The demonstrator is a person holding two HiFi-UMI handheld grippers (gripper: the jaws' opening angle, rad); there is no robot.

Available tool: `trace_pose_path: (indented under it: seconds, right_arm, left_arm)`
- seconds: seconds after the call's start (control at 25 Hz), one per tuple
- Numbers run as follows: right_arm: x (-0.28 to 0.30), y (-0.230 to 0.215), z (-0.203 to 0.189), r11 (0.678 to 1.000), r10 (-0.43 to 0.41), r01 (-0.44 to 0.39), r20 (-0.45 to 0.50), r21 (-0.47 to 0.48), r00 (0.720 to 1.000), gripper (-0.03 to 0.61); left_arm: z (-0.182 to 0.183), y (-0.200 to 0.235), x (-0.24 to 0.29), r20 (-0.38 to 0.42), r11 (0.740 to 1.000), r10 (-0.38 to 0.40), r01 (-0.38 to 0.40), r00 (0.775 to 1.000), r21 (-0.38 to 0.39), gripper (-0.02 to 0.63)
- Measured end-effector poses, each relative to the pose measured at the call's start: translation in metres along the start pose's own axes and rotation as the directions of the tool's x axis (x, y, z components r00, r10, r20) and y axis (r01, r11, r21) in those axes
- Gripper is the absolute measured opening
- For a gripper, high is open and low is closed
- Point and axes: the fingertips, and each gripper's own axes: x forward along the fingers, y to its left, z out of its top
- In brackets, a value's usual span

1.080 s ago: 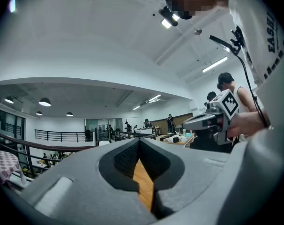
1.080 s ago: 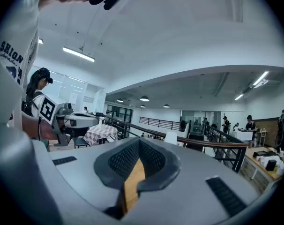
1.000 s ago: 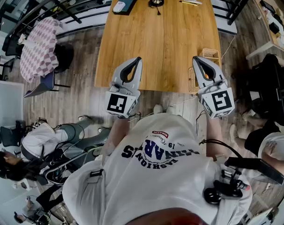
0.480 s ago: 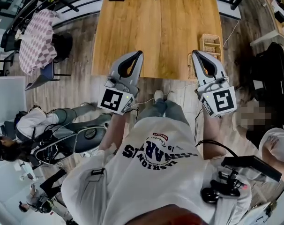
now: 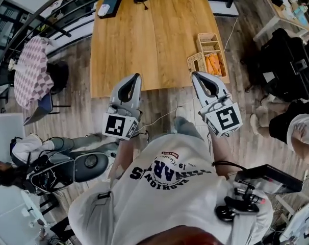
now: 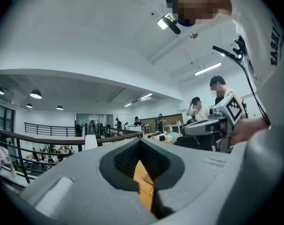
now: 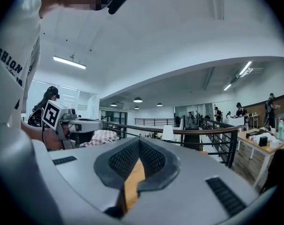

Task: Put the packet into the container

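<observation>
Far left, off the table: a checked cloth draped over furniture. A seated person was low on the left.

Left gripper was held over the floor just short of the near edge of the wooden table. Its jaws were pressed together with nothing between them; only table wood showed through the gap behind the tips.

Right gripper was level with the left and well apart from it. Its jaws were likewise closed and empty.

Just past the right gripper's tip, at the table's right edge, stood a smaller basket. Touching its right side was the long wicker container. The orange packet lay inside the container's near end.
</observation>
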Motion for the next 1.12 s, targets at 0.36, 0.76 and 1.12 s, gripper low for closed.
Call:
trace_pose_path:
  seconds: [0.36, 0.76, 1.12]
  right_arm:
    - [-0.082, 0.108, 0.025, 0.997, -0.047, 0.051, 0.057, -0.063, 0.997, 0.005]
    - [-0.176, 0.213, 0.029, 0.995, -0.029, 0.034, 0.049, -0.095, 0.998, 0.005]
    - [-0.225, 0.238, 0.017, 0.998, -0.035, 0.035, 0.018, -0.049, 0.999, 0.005]
  left_arm:
    - [0.024, -0.052, -0.134, 0.097, 1.0, -0.011, 0.012, 0.995, -0.015, -0.003]
    - [0.009, -0.116, -0.243, 0.114, 0.992, -0.045, 0.058, 0.992, -0.112, -0.003]
    - [0.035, -0.175, -0.267, 0.164, 0.987, -0.058, 0.081, 0.985, -0.137, -0.003]
